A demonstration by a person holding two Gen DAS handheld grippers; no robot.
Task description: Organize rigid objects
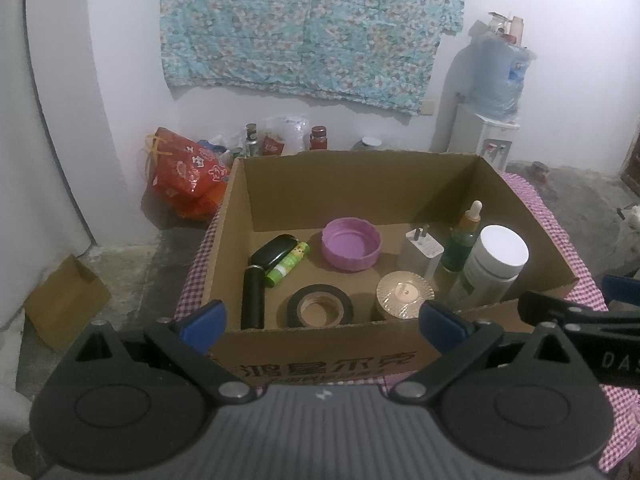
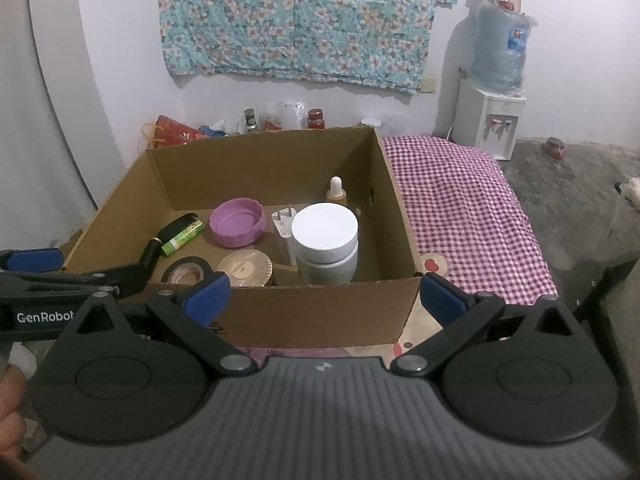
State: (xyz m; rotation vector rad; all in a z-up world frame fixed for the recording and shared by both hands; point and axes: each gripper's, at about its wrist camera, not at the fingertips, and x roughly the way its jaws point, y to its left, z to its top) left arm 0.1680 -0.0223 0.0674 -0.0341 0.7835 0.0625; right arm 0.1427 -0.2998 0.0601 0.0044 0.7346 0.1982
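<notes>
Both my claws, left gripper [image 1: 322, 318] and right gripper [image 2: 324, 294], spread apart, empty, just short of cardboard box [image 1: 320, 350]. Items sit inside ahead: tape roll [image 1: 320, 306], white jar [image 2: 325, 242]. Clear the near wall before descending.

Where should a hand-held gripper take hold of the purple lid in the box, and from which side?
Grip the purple lid by its rim wall, coming from above. It lies open side up on the cardboard box floor, so one finger could probably go inside, one outside. It looks too wide to span.
</notes>
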